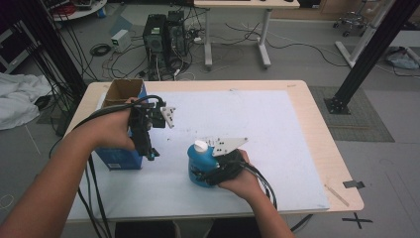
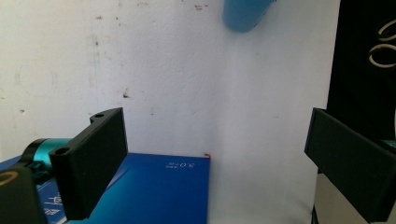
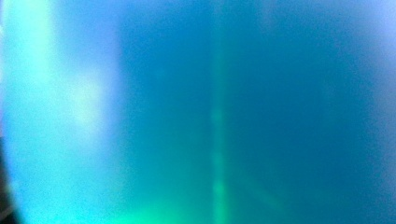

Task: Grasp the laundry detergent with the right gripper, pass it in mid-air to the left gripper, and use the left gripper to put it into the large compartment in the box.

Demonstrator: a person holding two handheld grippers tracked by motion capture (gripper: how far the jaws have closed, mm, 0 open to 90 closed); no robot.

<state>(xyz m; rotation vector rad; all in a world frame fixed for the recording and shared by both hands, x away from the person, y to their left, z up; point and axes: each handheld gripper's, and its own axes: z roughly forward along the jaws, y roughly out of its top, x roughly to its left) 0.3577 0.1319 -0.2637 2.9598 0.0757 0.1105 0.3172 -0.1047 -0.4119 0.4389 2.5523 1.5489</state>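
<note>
while the left hand-held gripper [image 2: 215, 158] gapes empty over the box [image 2: 154, 191], the right hand-held gripper's [image 1: 210, 173] grip on the bottle [image 1: 198, 168] is unclear.

My forearms are bare, no sleeves; each black hand-held gripper [image 1: 148, 130] carries a grey three-cornered plate [image 1: 229, 145] and trails thick black cables [image 1: 91, 191].

The counter [image 1: 322, 148] is pale wood, laid with a white mat [image 1: 257, 129], and stands on a grey floor [image 1: 386, 163]. Beyond the counter's far edge two black computer towers [image 1: 163, 37] stand among loose cables, beside a white-legged desk [image 1: 237, 29]. A black metal post [image 1: 366, 54] slants down right of the counter. A white cloth [image 1: 17, 99] lies left of it.
</note>
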